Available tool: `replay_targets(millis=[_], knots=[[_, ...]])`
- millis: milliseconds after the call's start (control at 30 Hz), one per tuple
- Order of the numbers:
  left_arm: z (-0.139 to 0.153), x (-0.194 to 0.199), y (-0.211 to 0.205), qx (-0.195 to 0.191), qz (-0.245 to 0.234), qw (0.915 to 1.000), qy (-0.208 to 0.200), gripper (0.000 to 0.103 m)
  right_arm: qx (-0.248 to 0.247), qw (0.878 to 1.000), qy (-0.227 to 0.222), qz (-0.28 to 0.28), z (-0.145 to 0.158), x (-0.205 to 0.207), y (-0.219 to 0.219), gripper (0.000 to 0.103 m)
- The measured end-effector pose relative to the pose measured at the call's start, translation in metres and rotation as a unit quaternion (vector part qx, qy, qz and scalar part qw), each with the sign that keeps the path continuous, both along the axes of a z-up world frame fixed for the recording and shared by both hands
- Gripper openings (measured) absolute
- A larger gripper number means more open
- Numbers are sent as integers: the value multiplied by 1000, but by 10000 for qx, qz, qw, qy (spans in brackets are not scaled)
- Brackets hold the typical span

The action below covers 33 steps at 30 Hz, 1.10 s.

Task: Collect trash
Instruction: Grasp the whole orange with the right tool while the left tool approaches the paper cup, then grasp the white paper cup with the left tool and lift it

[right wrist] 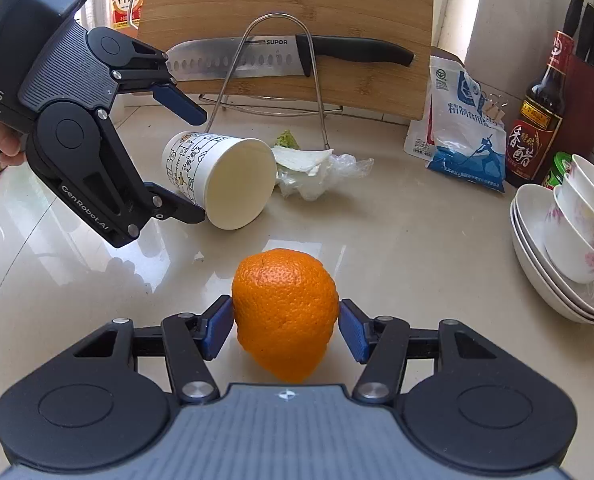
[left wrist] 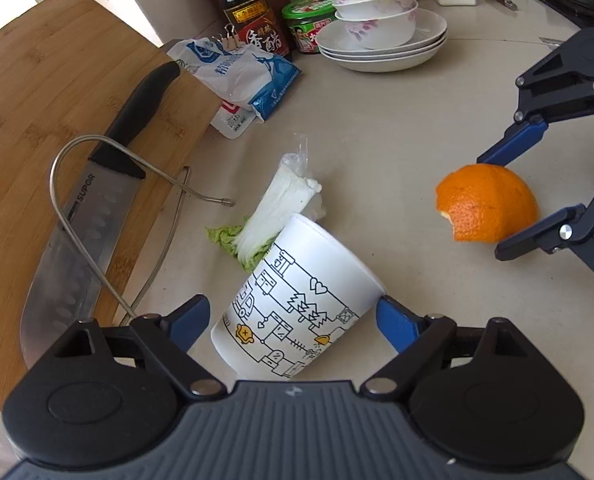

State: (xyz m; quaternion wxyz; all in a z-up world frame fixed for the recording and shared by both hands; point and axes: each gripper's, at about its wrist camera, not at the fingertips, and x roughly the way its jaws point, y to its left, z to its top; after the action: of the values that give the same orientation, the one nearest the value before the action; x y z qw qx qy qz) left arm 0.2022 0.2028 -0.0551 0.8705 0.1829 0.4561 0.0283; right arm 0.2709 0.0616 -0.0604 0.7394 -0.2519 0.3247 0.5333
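Cup (left wrist: 297,304) base hidden behind left tool (left wrist: 293,320).

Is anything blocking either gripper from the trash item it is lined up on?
Nothing visible. The left gripper brackets the tipped paper cup with open jaws; the right gripper brackets the orange peel, a slight gap at the right pad.

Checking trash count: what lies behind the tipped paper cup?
Behind the white printed paper cup lie a pale cabbage leaf scrap and crumpled clear plastic wrap. The cup hides part of the leaf.
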Motion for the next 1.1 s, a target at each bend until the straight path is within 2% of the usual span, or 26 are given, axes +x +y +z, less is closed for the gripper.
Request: replay_targets(millis=[200, 500, 833, 1100], knots=[[-4, 10, 4, -391, -98, 9989, 241, 79, -2, 9998, 80, -195, -2, 3, -6, 63], [3, 3, -6, -432, -234, 9983, 316, 65, 50, 9992, 110, -387, 0, 4, -14, 63], [25, -10, -19, -548, -286, 9977, 267, 62, 139, 9986, 97, -499, 9, -1, -30, 63], [18, -21, -25, -1029, -239, 9927, 577, 63, 149, 9983, 49, -566, 15, -10, -47, 63]])
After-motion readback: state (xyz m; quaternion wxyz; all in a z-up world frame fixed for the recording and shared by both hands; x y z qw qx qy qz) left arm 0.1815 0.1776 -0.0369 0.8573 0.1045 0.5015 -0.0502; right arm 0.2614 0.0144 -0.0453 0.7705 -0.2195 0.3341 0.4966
